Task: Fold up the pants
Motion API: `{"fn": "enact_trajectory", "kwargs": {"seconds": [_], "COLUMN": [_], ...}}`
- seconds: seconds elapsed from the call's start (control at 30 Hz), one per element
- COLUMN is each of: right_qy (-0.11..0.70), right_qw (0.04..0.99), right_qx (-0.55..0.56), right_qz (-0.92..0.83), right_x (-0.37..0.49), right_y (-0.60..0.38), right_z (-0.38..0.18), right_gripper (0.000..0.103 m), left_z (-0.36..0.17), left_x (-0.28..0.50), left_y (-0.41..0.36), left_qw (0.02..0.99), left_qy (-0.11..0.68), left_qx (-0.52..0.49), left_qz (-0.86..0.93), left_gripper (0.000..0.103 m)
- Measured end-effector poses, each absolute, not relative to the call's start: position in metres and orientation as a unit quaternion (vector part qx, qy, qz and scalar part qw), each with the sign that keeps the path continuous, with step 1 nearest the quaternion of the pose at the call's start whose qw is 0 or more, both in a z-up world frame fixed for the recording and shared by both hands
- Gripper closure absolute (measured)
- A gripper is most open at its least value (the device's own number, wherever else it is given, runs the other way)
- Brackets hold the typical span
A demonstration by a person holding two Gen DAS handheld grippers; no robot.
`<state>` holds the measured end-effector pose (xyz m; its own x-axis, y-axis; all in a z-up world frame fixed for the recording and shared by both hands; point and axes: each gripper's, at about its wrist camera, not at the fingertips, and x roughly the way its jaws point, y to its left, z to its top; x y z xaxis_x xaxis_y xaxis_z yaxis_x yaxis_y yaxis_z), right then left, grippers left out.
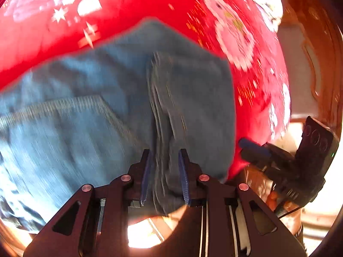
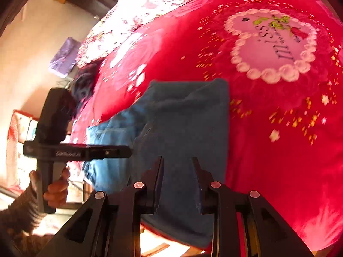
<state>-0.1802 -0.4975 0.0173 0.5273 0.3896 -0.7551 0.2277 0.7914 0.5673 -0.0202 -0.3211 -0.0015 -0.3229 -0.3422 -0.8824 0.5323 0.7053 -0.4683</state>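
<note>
The pants (image 1: 120,98) are lying on the bed (image 1: 133,10), on its red patterned cover, already doubled into a thick blue denim bundle near the bed's edge. Both grippers are working at that near edge, side by side.

The left gripper (image 1: 165,177) is straddling a raised ridge of stacked denim layers, its jaws set close on either side of the ridge with cloth filling the gap; they look clamped on it, though blur is making the contact hard to confirm. The ridge is running straight away from the jaws, so the bundle's long axis is lying in line with this gripper.

The right gripper (image 2: 178,184) is sitting over the smoother, darker part of the pants (image 2: 184,115), its jaws parted with denim between them. Whether they are pinching it, I cannot tell.

From the right wrist view, the left gripper (image 2: 120,151) is reaching in sideways. Both are about equally near, with the free folded end lying ahead of them, further onto the bed.
</note>
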Motion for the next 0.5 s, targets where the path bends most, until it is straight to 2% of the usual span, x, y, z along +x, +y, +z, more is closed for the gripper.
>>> {"fn": "enact_trajectory", "kwargs": {"seconds": [0.1,0.17,0.27,0.33,0.47,0.5], "right_qy": [0.519,0.563,0.62,0.607,0.517,0.504], "right_qw": [0.803,0.769,0.743,0.755,0.802,0.81], "right_qx": [0.29,0.298,0.245,0.244,0.297,0.299], "right_qz": [0.045,0.059,0.063,0.053,0.029,0.021], "right_x": [-0.2,-0.211,-0.223,-0.226,-0.227,-0.225], "right_y": [-0.467,-0.447,-0.418,-0.421,-0.45,-0.456], "right_z": [-0.001,-0.024,-0.044,-0.033,0.016,0.023], "right_gripper": [0.077,0.08,0.08,0.077,0.077,0.076], "left_z": [-0.015,-0.022,-0.025,-0.021,-0.007,-0.003], "left_x": [-0.043,-0.062,-0.073,-0.065,-0.048,-0.044], "left_y": [-0.321,-0.309,-0.297,-0.287,-0.254,-0.246], "left_qw": [0.558,0.547,0.545,0.536,0.552,0.559], "left_qy": [0.731,0.738,0.733,0.747,0.743,0.74], "left_qx": [0.083,0.111,0.123,0.09,0.051,0.044], "left_qz": [-0.384,-0.379,-0.389,-0.384,-0.374,-0.371], "left_gripper": [0.08,0.08,0.078,0.078,0.077,0.074]}}
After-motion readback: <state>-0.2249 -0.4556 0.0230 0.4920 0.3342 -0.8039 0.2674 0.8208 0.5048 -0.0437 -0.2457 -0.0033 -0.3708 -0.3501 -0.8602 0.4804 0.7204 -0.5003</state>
